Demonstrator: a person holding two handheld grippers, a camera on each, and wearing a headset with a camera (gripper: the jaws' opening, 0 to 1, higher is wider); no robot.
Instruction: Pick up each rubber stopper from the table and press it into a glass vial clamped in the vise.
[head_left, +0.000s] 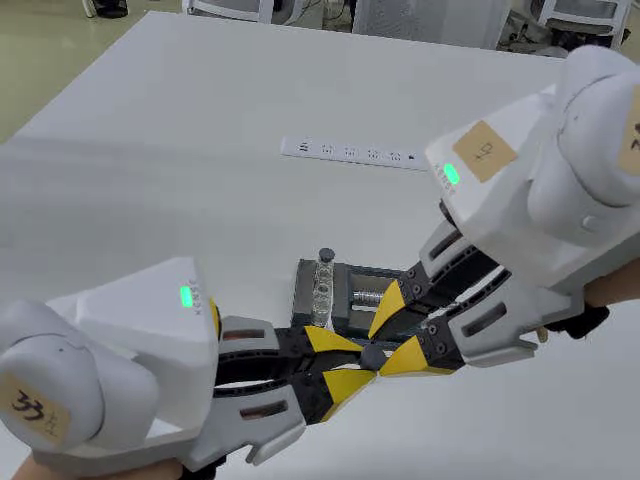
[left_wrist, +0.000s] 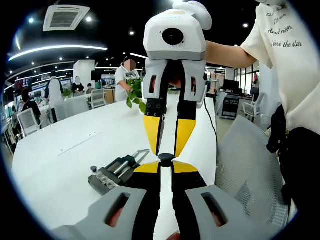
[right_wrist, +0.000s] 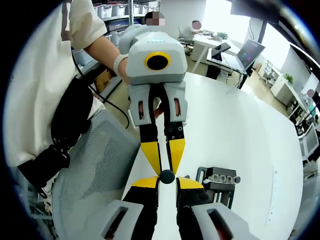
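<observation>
Left gripper (head_left: 365, 362) and right gripper (head_left: 381, 351) meet tip-to-tip, both pinching the stopper (head_left: 373, 355).

Big white table (head_left: 180, 150), smooth top. A white power strip (head_left: 352, 153) lies flat toward the far side. Closer in, a small dark vise (head_left: 345, 295) sits on it with a row of glass vials (head_left: 322, 290) clamped in. There's a dark stopper (head_left: 326, 254) at the vise's far end, and I honestly can't tell if it touches the table.
</observation>
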